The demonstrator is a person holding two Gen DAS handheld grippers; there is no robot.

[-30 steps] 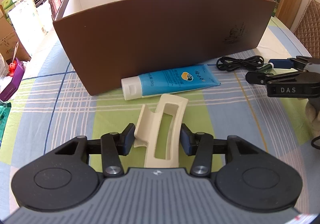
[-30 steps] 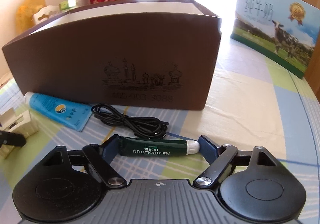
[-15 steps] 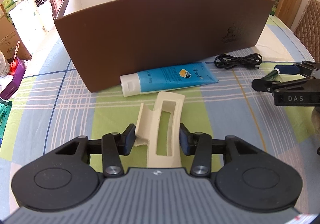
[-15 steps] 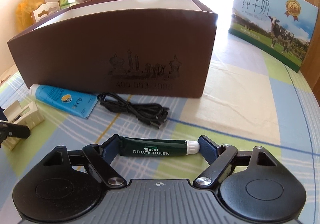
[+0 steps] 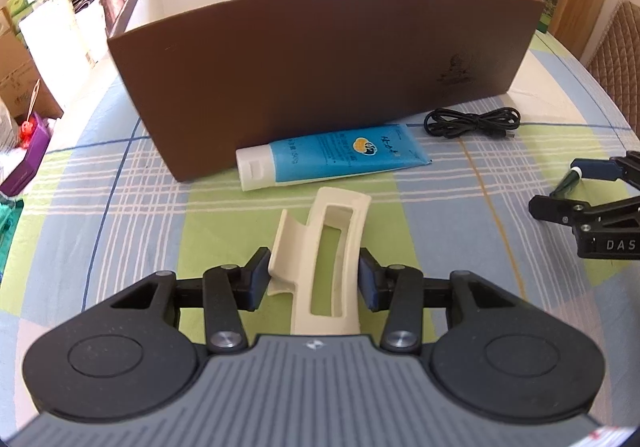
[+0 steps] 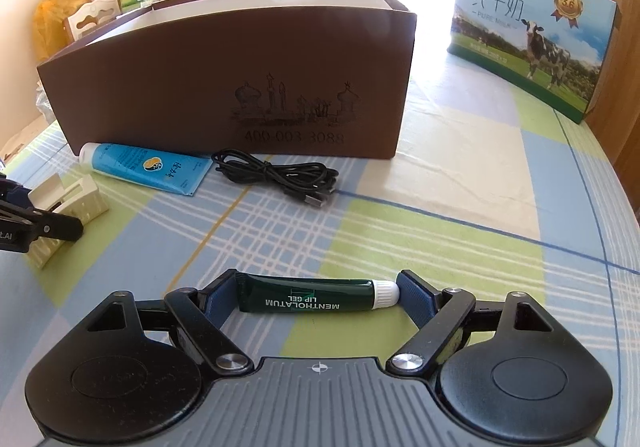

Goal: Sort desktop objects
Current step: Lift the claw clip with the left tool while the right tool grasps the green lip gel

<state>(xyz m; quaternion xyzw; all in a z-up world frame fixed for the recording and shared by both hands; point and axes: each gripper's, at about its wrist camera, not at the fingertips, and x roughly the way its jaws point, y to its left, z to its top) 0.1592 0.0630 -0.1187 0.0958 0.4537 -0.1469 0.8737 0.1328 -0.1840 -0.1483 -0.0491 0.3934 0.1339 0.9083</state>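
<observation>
My left gripper [image 5: 312,281] is shut on a cream plastic hair claw [image 5: 326,259], held above the checked tablecloth. My right gripper [image 6: 316,293] is shut on a dark green lip gel tube [image 6: 308,297], gripped end to end. The open brown box [image 5: 320,47] stands behind both, also in the right wrist view [image 6: 224,87]. A blue cream tube [image 5: 332,157] and a coiled black cable [image 5: 472,123] lie on the cloth in front of the box. The right gripper shows at the right edge of the left wrist view [image 5: 560,187].
A milk carton box [image 6: 532,31] stands at the back right of the table. Bags and cartons [image 5: 24,87] sit off the table's left edge. A chair back [image 5: 616,47] stands at the far right.
Both grippers have pulled back from the box and risen with their objects; the box, blue tube and cable look farther away. Grips are unchanged.
</observation>
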